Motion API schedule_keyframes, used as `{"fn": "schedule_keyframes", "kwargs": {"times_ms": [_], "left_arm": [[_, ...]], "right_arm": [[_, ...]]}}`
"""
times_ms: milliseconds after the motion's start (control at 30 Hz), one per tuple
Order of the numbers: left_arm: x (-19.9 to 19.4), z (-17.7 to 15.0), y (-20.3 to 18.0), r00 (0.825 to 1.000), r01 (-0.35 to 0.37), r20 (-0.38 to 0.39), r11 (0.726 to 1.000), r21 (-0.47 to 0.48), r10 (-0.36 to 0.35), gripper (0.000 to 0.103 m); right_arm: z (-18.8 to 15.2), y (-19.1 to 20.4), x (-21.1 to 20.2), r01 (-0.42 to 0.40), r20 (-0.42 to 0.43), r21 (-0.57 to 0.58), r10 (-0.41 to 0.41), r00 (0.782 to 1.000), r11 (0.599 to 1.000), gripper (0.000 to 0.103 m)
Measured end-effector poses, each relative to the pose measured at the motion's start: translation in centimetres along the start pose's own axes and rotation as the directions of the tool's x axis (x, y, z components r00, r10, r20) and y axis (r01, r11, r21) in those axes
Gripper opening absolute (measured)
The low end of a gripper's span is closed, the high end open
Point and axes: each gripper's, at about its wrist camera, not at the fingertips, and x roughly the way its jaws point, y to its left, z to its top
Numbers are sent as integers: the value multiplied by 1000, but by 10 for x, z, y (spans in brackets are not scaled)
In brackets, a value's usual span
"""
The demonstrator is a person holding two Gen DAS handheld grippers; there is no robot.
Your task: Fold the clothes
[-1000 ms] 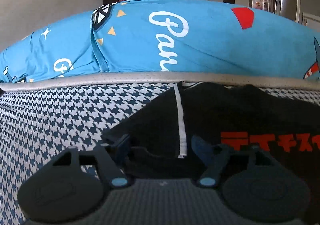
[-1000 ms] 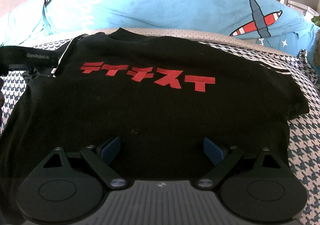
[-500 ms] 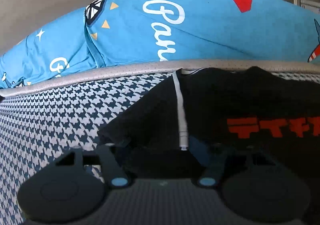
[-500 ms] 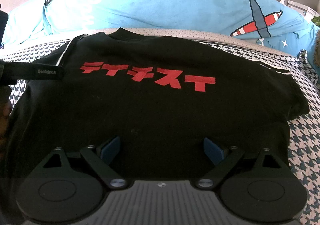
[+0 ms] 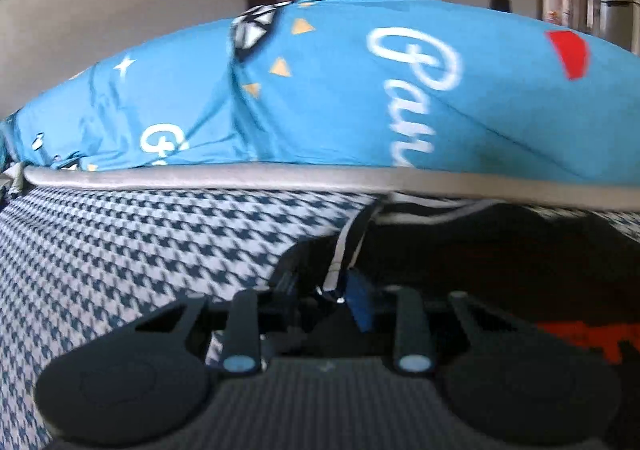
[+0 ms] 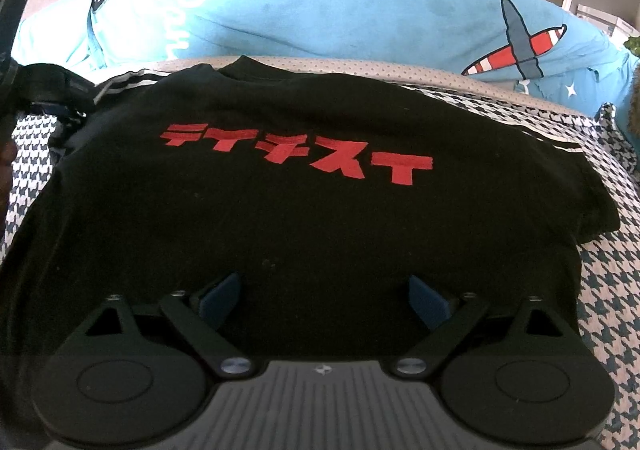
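T-shirt (image 6: 304, 218), blk w/ red lettering, is laid flat, front up, on houndstooth bed cover (image 5: 120, 250), collar twd blue printed duvet (image 6: 360, 18). Left gripper (image 5: 332, 290): jaws are drawn narrow and clamped on the white-striped sleeve (image 5: 340, 254) at shirt's left edge, fabric bunched and raised there. Right gripper (image 6: 320, 294): jaws are spread wide, nothing held, positioned over lower part of shirt.

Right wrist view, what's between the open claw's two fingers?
Only the black T-shirt lies between the right claw fingers in the right wrist view; its fabric is flat there, with nothing else.
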Motion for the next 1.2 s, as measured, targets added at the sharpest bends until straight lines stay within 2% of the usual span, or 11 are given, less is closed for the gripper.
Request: {"fn": "schedule_keyframes", "kwargs": {"times_ms": [200, 367, 500, 633, 733, 867, 1000, 1200], "left_arm": [[31, 10, 36, 992, -112, -61, 990, -84, 107, 30], [38, 14, 64, 973, -219, -112, 964, -153, 203, 31], [35, 17, 76, 969, -231, -138, 953, -197, 206, 33], [20, 19, 62, 982, -172, -110, 971, -164, 155, 40], [6, 18, 42, 992, -102, -91, 986, -129, 91, 45], [-6, 14, 18, 995, -8, -101, 997, -82, 0, 47], [-14, 9, 1, 991, 52, -120, 997, -60, -59, 52], [-29, 3, -6, 986, 95, -134, 993, -65, -103, 62]], "right_arm": [[0, 2, 2, 2, 9, -3, -2, 1000, 1000, 98], [0, 1, 3, -1, 11, -8, 2, 1000, 1000, 99], [0, 1, 4, -1, 12, -8, 1, 1000, 1000, 99], [0, 1, 4, -3, 10, -6, 3, 1000, 1000, 99], [0, 1, 4, -6, 10, -9, 6, 1000, 1000, 99], [2, 0, 3, -18, 11, -12, 18, 1000, 1000, 98], [9, -9, -1, -54, 44, 15, 53, 998, 998, 86], [30, -41, -4, -145, 121, 157, 126, 985, 977, 69]]}}
